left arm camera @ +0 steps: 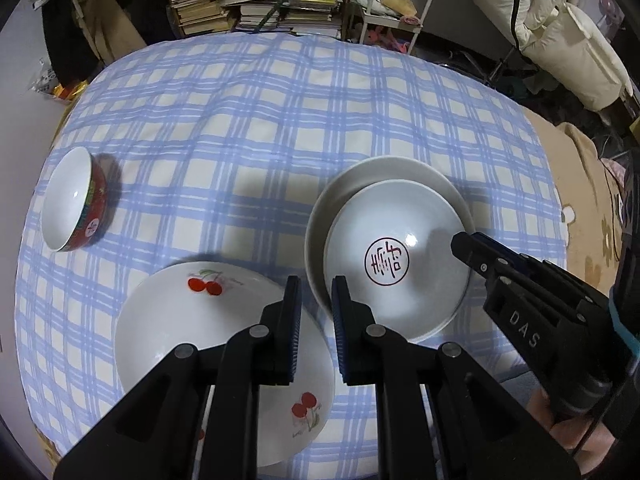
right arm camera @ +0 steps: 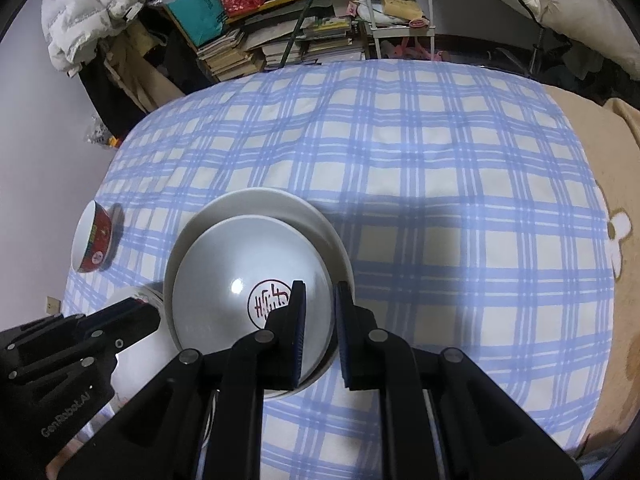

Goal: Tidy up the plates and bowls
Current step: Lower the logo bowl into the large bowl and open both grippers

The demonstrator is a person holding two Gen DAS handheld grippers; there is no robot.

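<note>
**Nearly stacked: settling the marked plate before going for the cherry plate**

Seemingly, the left wrist view shows the left gripper [left arm camera: 316, 292] hovering with its blue-padded fingers narrowly apart on nothing, above the gap between the white cherry-printed plate [left arm camera: 180, 320] and the grey plate with a red seal mark [left arm camera: 394, 258], which sits off-centre in a larger plain white dish [left arm camera: 384, 168]. A red-sided bowl [left arm camera: 74, 198] stands well apart on the blue checked cloth [left arm camera: 240, 128]. Best to centre the marked plate, then take the cherry plate by its rim.

From the right wrist view, the right gripper [right arm camera: 320, 300] straddles that plate's near rim; its own fingers hide whether the pads bite. The left gripper's body covers most of the cherry plate here.
</note>
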